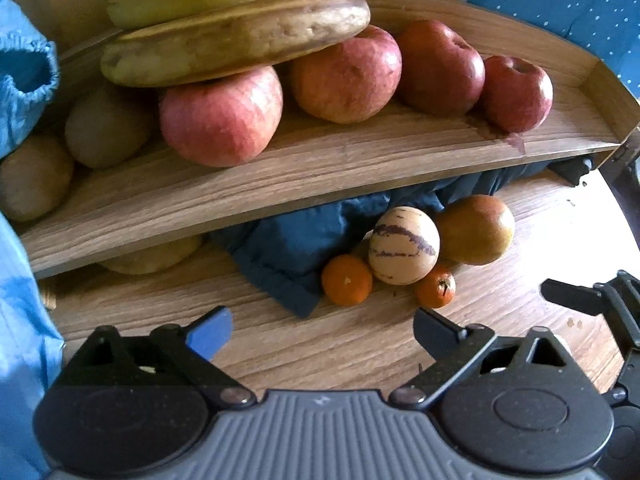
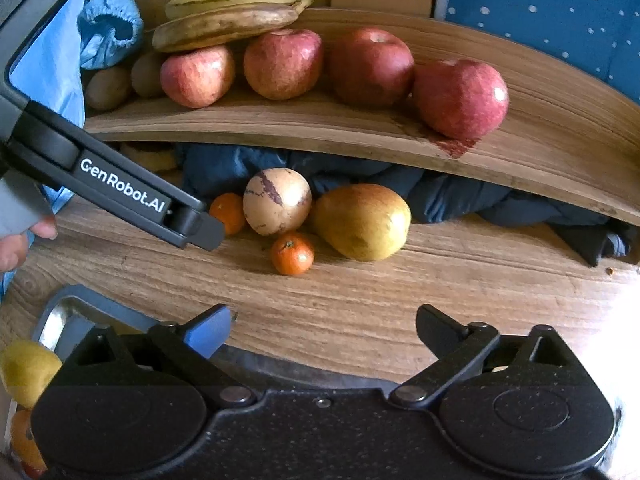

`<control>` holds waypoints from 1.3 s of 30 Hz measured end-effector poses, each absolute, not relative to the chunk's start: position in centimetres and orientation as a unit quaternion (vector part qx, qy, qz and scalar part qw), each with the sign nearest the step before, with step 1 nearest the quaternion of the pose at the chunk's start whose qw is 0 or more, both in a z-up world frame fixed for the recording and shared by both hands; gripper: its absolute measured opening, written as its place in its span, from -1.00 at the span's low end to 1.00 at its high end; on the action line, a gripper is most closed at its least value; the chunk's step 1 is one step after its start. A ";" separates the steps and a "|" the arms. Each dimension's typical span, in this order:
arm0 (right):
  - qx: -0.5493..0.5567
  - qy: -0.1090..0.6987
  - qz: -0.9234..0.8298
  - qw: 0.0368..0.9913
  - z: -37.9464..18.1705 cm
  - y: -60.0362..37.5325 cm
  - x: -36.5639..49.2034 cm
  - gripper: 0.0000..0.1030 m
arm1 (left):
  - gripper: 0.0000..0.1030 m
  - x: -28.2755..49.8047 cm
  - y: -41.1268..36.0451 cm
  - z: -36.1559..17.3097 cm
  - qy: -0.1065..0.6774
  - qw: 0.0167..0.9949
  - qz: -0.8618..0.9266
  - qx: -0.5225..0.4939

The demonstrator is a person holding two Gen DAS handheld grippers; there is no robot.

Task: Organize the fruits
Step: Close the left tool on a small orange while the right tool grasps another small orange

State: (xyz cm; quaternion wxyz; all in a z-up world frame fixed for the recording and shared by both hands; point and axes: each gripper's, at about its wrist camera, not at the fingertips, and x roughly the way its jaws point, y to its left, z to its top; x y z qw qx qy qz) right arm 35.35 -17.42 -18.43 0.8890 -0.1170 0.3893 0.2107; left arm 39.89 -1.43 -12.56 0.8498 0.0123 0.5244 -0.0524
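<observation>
Upper wooden shelf [image 1: 280, 184], left to right: two kiwis [image 1: 104, 128] at the 9 o'clock end; a bunch of bananas [image 1: 236, 36], browned on the lowest one, resting on top of the first two apples; a row of four red apples [image 1: 222, 116], the last one [image 1: 516, 94] towards 2 o'clock beside a dark stain on the wood.

Worktop [image 1: 360, 340] under the shelf: crumpled dark blue cloth [image 1: 304, 248] at centre, reaching back beneath the shelf. Touching cluster in front of it, left to right: a mandarin [image 1: 347, 280]; a cream melon with purple stripes [image 1: 404, 245]; a second mandarin [image 1: 435, 290] just below the melon; a yellow-green pear [image 1: 476, 230] at 3 o'clock of the melon.

Left claw [image 1: 322, 330]: released, fingers spread wide, nothing between them, hovering over the worktop near the cluster; in the right wrist view its finger tip lies beside the first mandarin.

Right claw [image 2: 324, 330]: released, empty, over the worktop's near edge.

Bottom-left corner, right wrist view: a metal tray rim [image 2: 60, 312] with a yellow fruit [image 2: 26, 372] beside it.
</observation>
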 end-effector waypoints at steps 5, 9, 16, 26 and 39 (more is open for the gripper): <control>-0.125 0.387 0.222 0.886 -18.7 -16.8 35.7 0.71 | 0.68 40.2 -1.3 -13.1 0.520 0.851 -0.066 0.000; -0.131 0.384 0.227 0.886 -18.8 -16.3 35.9 0.57 | 0.48 40.5 -1.3 -13.3 0.519 0.851 -0.078 -0.008; -0.137 0.381 0.222 0.887 -19.0 -15.8 36.4 0.38 | 0.17 40.6 -1.2 -13.1 0.515 0.852 -0.089 -0.018; -0.145 0.382 0.230 0.883 -19.1 -15.1 36.7 0.09 | -0.04 41.2 -1.2 -13.5 0.517 0.851 -0.090 -0.024; -0.149 0.383 0.233 0.881 -19.2 -14.2 38.1 -0.08 | -0.19 42.1 -1.0 -14.0 0.520 0.849 -0.092 -0.023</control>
